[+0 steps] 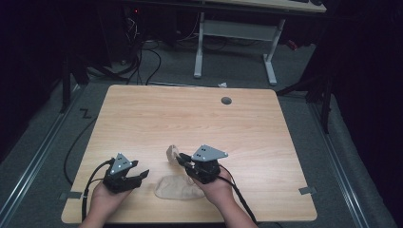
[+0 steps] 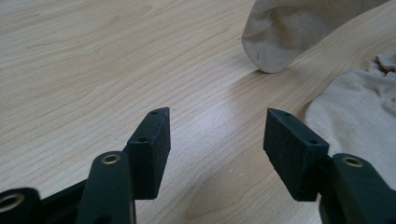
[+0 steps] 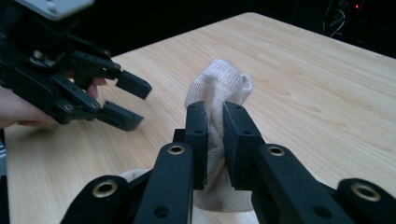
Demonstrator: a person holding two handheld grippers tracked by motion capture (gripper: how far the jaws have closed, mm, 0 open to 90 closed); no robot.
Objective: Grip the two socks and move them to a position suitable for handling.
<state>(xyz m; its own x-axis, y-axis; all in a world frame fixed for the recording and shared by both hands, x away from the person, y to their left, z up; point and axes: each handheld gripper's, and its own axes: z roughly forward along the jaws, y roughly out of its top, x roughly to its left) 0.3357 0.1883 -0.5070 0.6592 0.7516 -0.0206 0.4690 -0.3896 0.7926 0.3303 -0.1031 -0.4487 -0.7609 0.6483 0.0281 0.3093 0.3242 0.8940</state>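
So here's the scene: a beige sock (image 3: 218,88) is pinched between the fingers (image 3: 198,135) of the right gripper (image 3: 215,140), and its end is lifted off the bench (image 1: 190,118), bunched up and sticking out past the fingertips. In the high view that sock (image 1: 173,154) is seen raised near the front-middle of the bench, just in front of the right gripper (image 1: 186,164). A second beige sock (image 1: 177,189) is laid flat right below it, between the two hands, close to the front edge. The two socks seem to be touching or nearly so, but it can't really be told from these angles.

The left gripper (image 1: 140,176) is held off to the left, resting low near the bench, with its fingers (image 2: 149,149) spread wide and nothing caught between them. From its own view the lifted sock (image 2: 289,32) is seen ahead and to the right, and the flat one (image 2: 355,112) is just beside the right finger, not gripped.

A round grey grommet (image 1: 226,100) is set into the far side of the bench.
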